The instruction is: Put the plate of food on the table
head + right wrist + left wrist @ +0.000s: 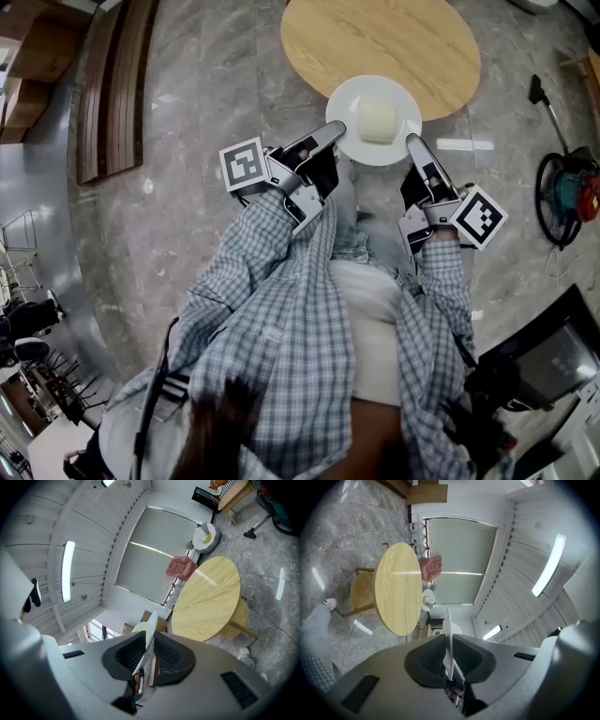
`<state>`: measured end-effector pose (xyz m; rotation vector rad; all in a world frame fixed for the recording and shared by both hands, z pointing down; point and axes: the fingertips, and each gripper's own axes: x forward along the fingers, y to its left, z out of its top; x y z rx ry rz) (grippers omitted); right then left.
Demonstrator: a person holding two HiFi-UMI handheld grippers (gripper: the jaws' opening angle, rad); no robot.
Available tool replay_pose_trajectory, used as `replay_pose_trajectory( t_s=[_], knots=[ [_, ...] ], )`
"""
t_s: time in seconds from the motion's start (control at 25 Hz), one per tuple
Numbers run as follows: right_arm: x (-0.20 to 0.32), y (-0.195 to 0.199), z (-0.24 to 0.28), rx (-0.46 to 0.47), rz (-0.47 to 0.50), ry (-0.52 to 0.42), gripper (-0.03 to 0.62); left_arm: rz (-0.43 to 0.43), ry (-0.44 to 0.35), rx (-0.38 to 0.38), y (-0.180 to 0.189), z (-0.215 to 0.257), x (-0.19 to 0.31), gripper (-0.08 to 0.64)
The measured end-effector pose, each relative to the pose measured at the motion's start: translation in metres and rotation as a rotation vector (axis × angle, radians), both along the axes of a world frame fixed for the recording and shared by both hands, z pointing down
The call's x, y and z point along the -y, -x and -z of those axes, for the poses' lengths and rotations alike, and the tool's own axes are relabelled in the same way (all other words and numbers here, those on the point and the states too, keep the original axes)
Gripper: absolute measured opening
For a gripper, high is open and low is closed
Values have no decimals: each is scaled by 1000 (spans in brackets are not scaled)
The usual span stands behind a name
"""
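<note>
Well to the left of the one round wooden table [394, 37], a slatted wooden bench [117, 84] stands on the marble floor. At the table's near edge a person in a checked shirt holds two grippers, each with one marker cube. The left gripper [330, 131] has its jaws clamped on the left rim of the single white plate [356, 141]; from along its jaws the rim shows edge-on, pinched between the dark ribbed pads. The plate sits between the two grippers, overlapping the table's near edge from above, and I cannot tell whether it touches the wood. One pale, rounded lump of food [378, 118] sits in its middle. The right gripper [413, 142] grips the opposite rim the same way, pads pressed on the thin white edge. Off to the right of the table, a red and teal machine [567, 187] lies on the floor.
</note>
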<state>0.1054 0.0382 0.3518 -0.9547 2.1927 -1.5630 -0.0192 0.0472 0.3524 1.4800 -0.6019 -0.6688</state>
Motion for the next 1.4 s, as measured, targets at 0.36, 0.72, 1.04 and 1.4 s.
replay_pose_trajectory(
  t_s=[0.36, 0.72, 1.04, 1.4],
  knots=[
    [-3, -2, -6, -20, -29, 9, 63, -22, 5, -8, -2, -7, 1, 43],
    [69, -17, -14, -30, -42, 35, 63, -37, 20, -7, -18, -14, 73, 43],
    [111, -17, -15, -36, -57, 47, 63, -52, 28, -5, -17, -15, 118, 43],
    [162, -14, -16, -44, -75, 55, 63, -67, 30, -9, -14, -17, 171, 43]
  ],
)
